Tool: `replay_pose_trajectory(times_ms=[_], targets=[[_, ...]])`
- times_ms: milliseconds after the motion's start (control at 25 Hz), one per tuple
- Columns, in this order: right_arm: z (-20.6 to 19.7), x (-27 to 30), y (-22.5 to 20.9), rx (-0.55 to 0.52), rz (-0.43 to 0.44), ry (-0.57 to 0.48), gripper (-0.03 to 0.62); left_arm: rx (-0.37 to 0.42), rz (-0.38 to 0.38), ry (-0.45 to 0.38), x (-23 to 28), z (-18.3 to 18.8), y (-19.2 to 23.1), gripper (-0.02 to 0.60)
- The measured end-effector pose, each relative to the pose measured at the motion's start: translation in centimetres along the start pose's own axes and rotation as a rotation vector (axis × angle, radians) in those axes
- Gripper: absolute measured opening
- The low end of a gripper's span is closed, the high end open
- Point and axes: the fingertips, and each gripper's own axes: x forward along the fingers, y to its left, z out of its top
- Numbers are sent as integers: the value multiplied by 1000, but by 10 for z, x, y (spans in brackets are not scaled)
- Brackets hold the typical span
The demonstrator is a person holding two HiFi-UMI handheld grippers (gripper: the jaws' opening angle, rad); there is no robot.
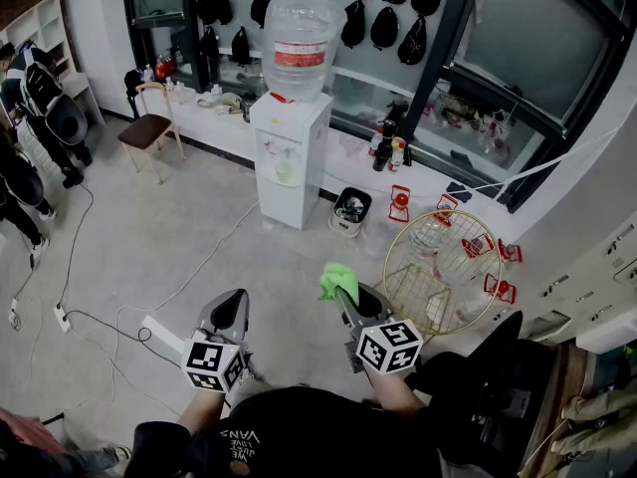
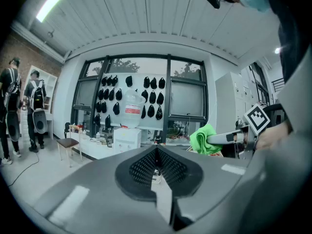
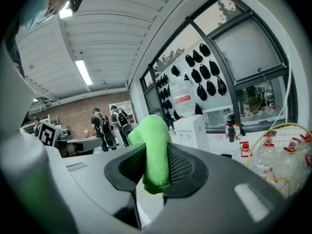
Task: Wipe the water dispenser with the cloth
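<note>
Our right gripper (image 1: 350, 305) pinches the cloth (image 1: 338, 280), well short of the dispenser (image 1: 289, 162); our left gripper (image 1: 228, 314), equally far from it, has its jaws pressed together, empty.

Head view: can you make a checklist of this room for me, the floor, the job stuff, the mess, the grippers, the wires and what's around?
Surface: grey floor.
Job's things: water dispenser upright by the wall, bottle on top; green cloth away from it.
Clutter: gold wire basket, small bin, chair.
Grippers: right hand-held gripper shut on the green cloth; left hand-held gripper shut, empty.
Cables: white cable and black cable on the floor.
Surroundings: windows, black bags hung up, people at left.
</note>
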Motion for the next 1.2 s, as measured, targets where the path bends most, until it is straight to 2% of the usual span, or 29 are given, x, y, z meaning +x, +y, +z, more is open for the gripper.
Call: replay_pose_trajectory(times_ms=[360,560,680,800,1200], targets=[[0,6,-4,27,10,-32,106,17,-17,-15,12,-3,-9,2],[-7,24,-16,65,32,-20,109,24,-79,-13,41,-6,-9,4],[-1,47,-28,55,9,-27,110,11,-105,-30,68,-4,3,11],[12,75,-43,49,-15,-38,109,-17,-123,-42,99,2,19,62],[45,187,-81,44,-94,-18,109,-47,-231,20,204,8,82,64]])
